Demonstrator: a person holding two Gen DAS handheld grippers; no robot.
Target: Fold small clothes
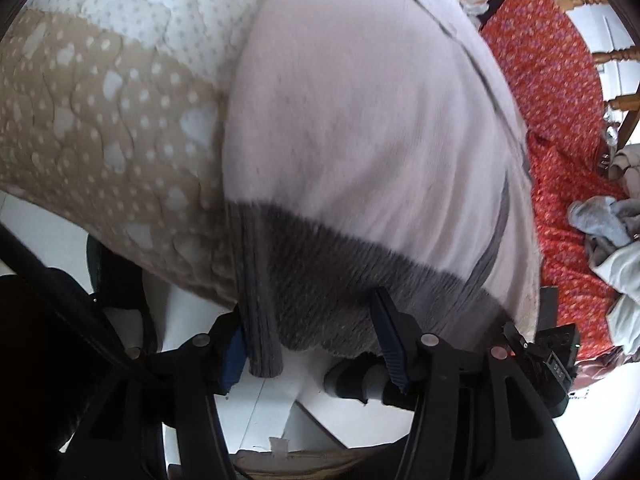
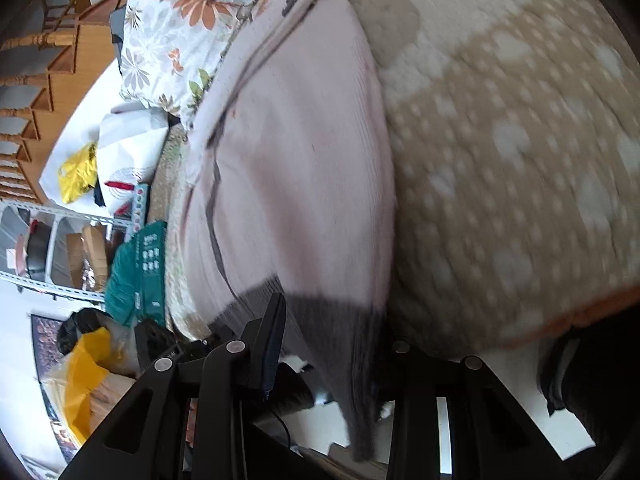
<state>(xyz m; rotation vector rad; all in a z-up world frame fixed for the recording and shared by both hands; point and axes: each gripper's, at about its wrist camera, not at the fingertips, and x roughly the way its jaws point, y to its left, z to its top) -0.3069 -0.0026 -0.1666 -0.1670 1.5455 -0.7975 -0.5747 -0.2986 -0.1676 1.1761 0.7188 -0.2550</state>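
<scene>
My left gripper (image 1: 316, 336) and right gripper (image 2: 320, 348) each pinch the grey ribbed hem (image 1: 340, 276) at six o'clock of the pale knit sweater (image 1: 360, 120) on the bed; it looks soft, limp and light, best held by hem corners.
</scene>
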